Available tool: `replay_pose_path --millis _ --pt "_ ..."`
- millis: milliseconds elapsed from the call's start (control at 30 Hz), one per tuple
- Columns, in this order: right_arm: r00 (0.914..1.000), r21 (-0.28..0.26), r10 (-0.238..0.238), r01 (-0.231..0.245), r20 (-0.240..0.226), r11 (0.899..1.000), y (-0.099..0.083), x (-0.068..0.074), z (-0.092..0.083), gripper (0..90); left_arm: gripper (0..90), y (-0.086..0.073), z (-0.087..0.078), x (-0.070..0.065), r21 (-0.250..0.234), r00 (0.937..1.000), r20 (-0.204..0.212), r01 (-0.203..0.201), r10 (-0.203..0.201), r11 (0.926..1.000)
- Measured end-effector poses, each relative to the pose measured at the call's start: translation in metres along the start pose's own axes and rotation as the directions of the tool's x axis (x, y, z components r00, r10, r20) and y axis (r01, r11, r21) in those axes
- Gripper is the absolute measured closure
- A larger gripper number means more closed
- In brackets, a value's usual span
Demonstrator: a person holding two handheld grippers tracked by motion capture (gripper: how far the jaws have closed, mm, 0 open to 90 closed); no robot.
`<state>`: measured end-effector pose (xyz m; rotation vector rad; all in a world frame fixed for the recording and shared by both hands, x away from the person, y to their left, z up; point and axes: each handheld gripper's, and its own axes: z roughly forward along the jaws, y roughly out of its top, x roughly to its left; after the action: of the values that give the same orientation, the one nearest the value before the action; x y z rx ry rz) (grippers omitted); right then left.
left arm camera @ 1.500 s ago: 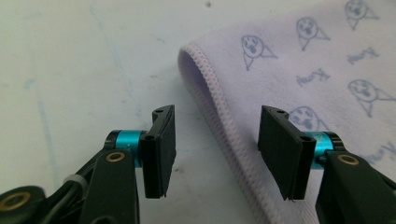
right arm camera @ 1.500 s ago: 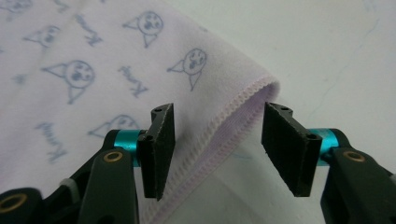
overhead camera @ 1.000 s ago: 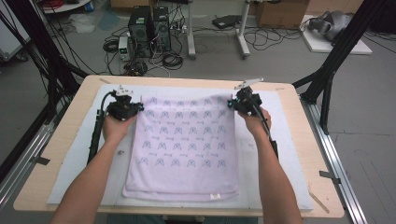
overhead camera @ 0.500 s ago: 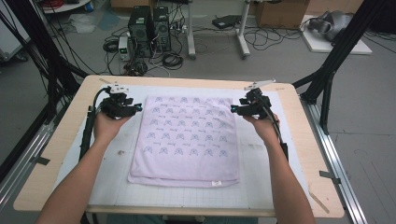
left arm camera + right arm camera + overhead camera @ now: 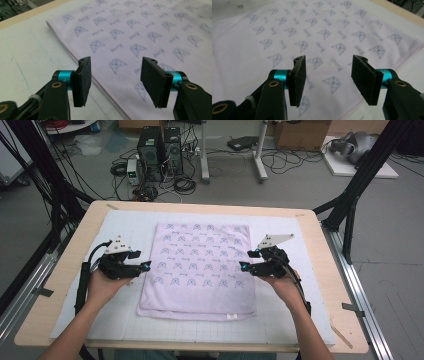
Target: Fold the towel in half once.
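Note:
A pale lilac towel [image 5: 200,270] with a blue print lies flat and folded on the white mat [image 5: 125,227] in the middle of the table. My left gripper [image 5: 146,266] hovers at the towel's left edge, pointing inward; its jaws have just been opening and hold nothing. The left gripper view has that gripper [image 5: 115,80] above the towel's edge [image 5: 140,37]. My right gripper [image 5: 243,266] sits over the towel's right edge, its jaws also just opened and empty. In the right gripper view that gripper [image 5: 328,80] stands wide over the printed cloth [image 5: 312,37].
The mat covers most of the wooden table [image 5: 200,206]. Black frame posts [image 5: 350,215] stand at the right and left sides. Computer towers [image 5: 160,150] and cables lie on the floor beyond the far edge.
Both grippers were shut at the towel's far corners; they have let go, opened, and drawn back toward me along the towel's sides. The towel now lies flat.

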<state>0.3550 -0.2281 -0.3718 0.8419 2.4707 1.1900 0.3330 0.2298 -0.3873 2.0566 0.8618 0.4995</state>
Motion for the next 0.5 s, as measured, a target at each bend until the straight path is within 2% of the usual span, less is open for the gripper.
replay_pose_path --millis 67,233,333,367,433,500 --pt "0.9998 -0.012 -0.004 0.004 -0.021 1.0 -0.007 0.009 -0.003 46.3 42.7 -0.006 -0.004 -0.01 -0.005 0.9998 0.011 -0.017 0.017 0.9999" --pt "0.9987 0.024 -0.031 0.032 -0.04 0.999 -0.025 0.028 -0.004 47.6 45.0 -0.023 -0.008 -0.03 -0.003 0.9981 0.048 -0.038 0.038 0.9993" --pt "0.9978 0.034 -0.017 0.019 -0.064 0.999 -0.036 0.035 -0.002 48.5 48.8 -0.033 -0.008 -0.038 -0.005 0.9963 0.077 -0.037 0.038 0.9993" --pt "0.9976 0.039 -0.021 0.024 -0.065 0.999 -0.04 0.038 -0.001 49.1 49.5 -0.036 -0.007 -0.04 0.012 0.9956 0.08 -0.05 0.049 0.9987" --pt "0.9969 0.046 -0.02 0.024 -0.077 0.999 -0.048 0.042 0.001 49.5 50.4 -0.043 -0.006 -0.044 0.016 0.9938 0.104 -0.04 0.038 0.9991" --pt "0.9963 0.056 -0.023 0.027 -0.083 0.998 -0.054 0.047 0.003 49.5 51.7 -0.049 -0.005 -0.048 0.02 0.9921 0.117 -0.046 0.043 0.9988"
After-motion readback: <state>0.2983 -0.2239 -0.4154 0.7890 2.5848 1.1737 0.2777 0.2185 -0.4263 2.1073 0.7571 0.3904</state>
